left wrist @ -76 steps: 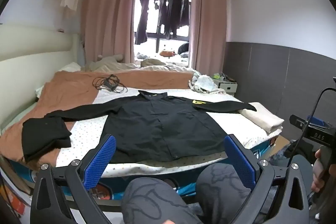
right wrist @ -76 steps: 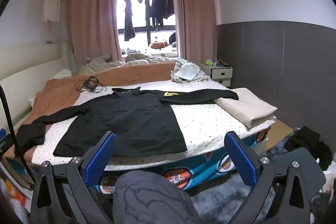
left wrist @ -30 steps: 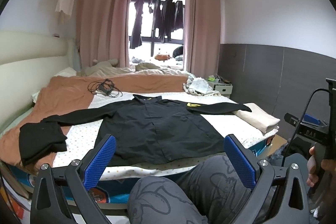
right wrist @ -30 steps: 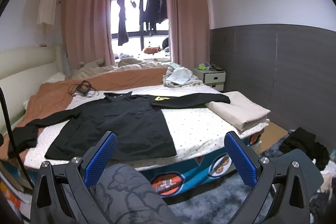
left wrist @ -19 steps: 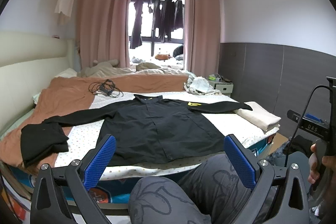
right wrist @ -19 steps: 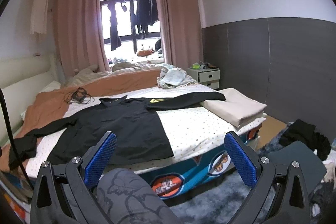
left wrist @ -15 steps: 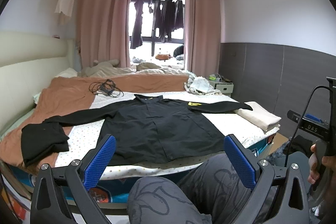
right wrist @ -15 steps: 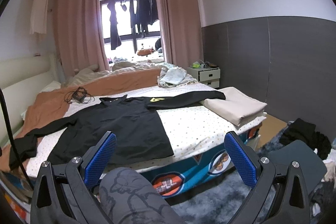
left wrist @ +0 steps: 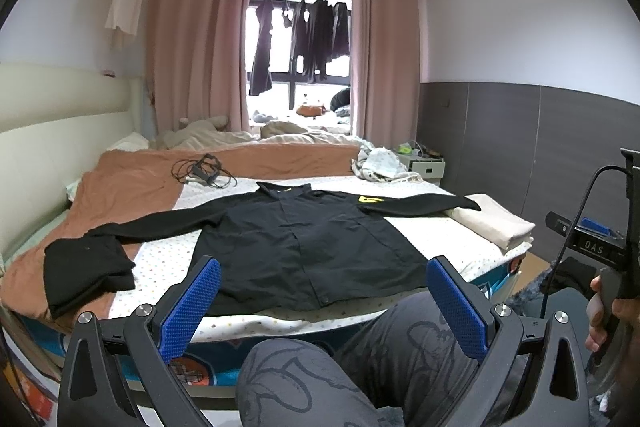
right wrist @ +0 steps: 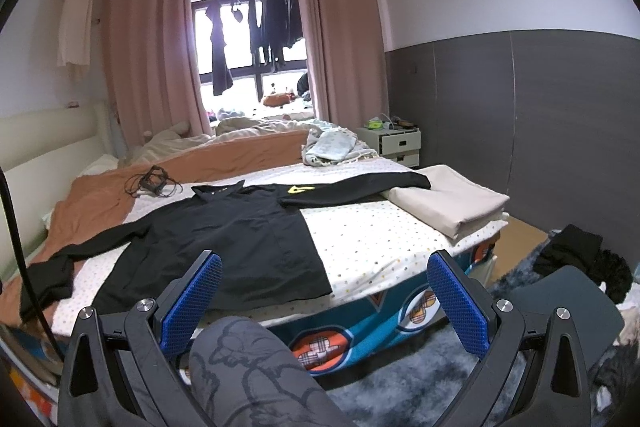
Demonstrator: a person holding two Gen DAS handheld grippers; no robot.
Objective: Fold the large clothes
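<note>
A large black jacket [left wrist: 304, 239] with a yellow mark on one sleeve lies spread flat on the bed [left wrist: 460, 247], sleeves out to both sides. It also shows in the right wrist view [right wrist: 224, 239]. My left gripper [left wrist: 324, 303] is open and empty, held back from the bed's near edge above the person's knee. My right gripper [right wrist: 324, 303] is open and empty, also short of the bed. The right gripper's body and the hand on it show at the right edge of the left wrist view [left wrist: 612, 267].
A folded black garment [left wrist: 84, 271] lies at the bed's left end. A folded beige blanket [right wrist: 448, 199] lies at its right end. A cable bundle [left wrist: 204, 173] rests on the brown cover. A nightstand [right wrist: 394, 143] stands at the back right. Dark clothes [right wrist: 576, 259] lie on the floor.
Both grippers have risen and drifted slightly, so the bed sits lower in view. The right wrist view has turned a little to the right. Both stay open and empty.
</note>
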